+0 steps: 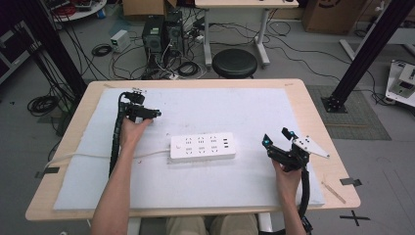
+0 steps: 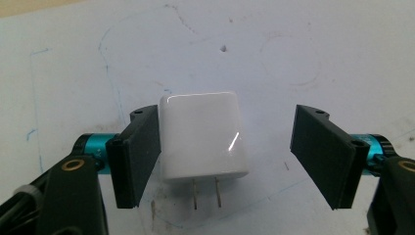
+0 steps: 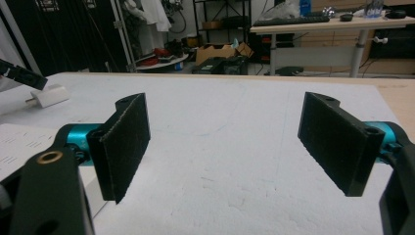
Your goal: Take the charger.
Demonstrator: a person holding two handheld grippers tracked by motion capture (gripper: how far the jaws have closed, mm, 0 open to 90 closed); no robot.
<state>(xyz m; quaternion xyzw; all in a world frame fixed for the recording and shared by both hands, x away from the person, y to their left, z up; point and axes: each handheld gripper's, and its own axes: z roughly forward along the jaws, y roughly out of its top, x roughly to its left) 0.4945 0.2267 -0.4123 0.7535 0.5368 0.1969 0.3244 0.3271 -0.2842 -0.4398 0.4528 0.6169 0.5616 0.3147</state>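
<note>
A white charger plug (image 2: pixel 203 136) lies on the white mat (image 2: pixel 293 49) with its two metal prongs pointing back toward the camera. My left gripper (image 2: pixel 229 132) stands around it: the left pad (image 2: pixel 139 152) rests against the plug's side, while the right pad (image 2: pixel 325 154) is well clear of it, so the jaws are open. In the high view the left gripper (image 1: pixel 147 115) sits at the mat's far left. A white power strip (image 1: pixel 203 146) lies mid-table with its cord running left. My right gripper (image 1: pixel 278 137) rests at the right, open and empty (image 3: pixel 222 142). The plug (image 3: pixel 49 94) also shows far off at the left.
The mat (image 1: pixel 235 107) covers most of the wooden table (image 1: pixel 318 122). Past the far edge are a black stool (image 1: pixel 235 62), computer boxes (image 1: pixel 161 32) and tangled floor cables. A black frame post (image 1: pixel 362 54) stands at the right.
</note>
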